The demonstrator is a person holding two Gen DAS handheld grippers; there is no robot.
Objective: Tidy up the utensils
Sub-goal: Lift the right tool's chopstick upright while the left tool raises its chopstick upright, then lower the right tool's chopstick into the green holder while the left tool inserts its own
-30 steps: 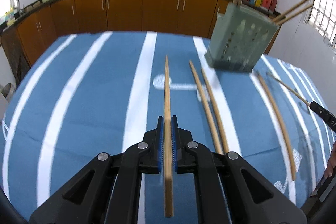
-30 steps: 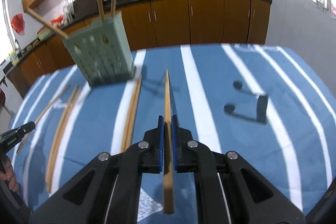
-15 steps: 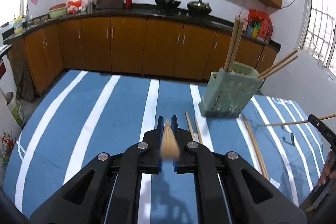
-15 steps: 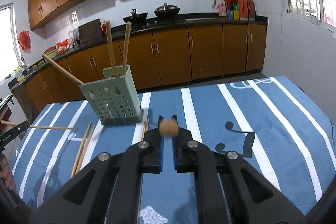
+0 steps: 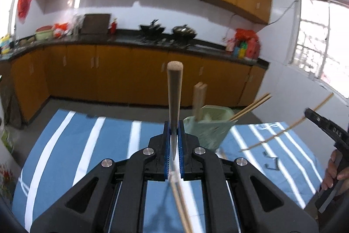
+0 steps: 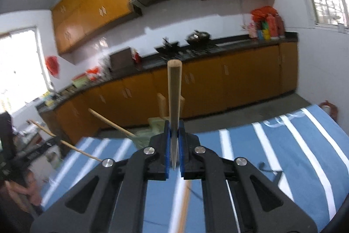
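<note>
Above the bench [image 5: 65,145], which is covered by a blue cloth with white stripes, both grippers are seen raised and tilted slightly downward. Between the blue-padded fingers of the left gripper [image 5: 173,137] a round wooden chopstick [image 5: 174,97] is clamped, its blunt end pointing away from the camera and upward. A second round wooden chopstick [image 6: 174,97] is clamped in the same manner between the fingers of the right gripper [image 6: 173,137]. A pale green perforated plastic utensil holder [image 5: 207,130] is seen standing on the cloth just beyond the left gripper; two chopsticks stand upright in it and two more lean out to one side. In the right wrist view the holder is largely hidden behind the gripper. Loose wooden chopsticks [image 5: 181,206] lie on the cloth below the left gripper. A person's hand [image 5: 336,174] gripping the right gripper's handle is visible at the edge of the left wrist view. Orange kitchen cabinets [image 5: 130,78] line the far wall.
</note>
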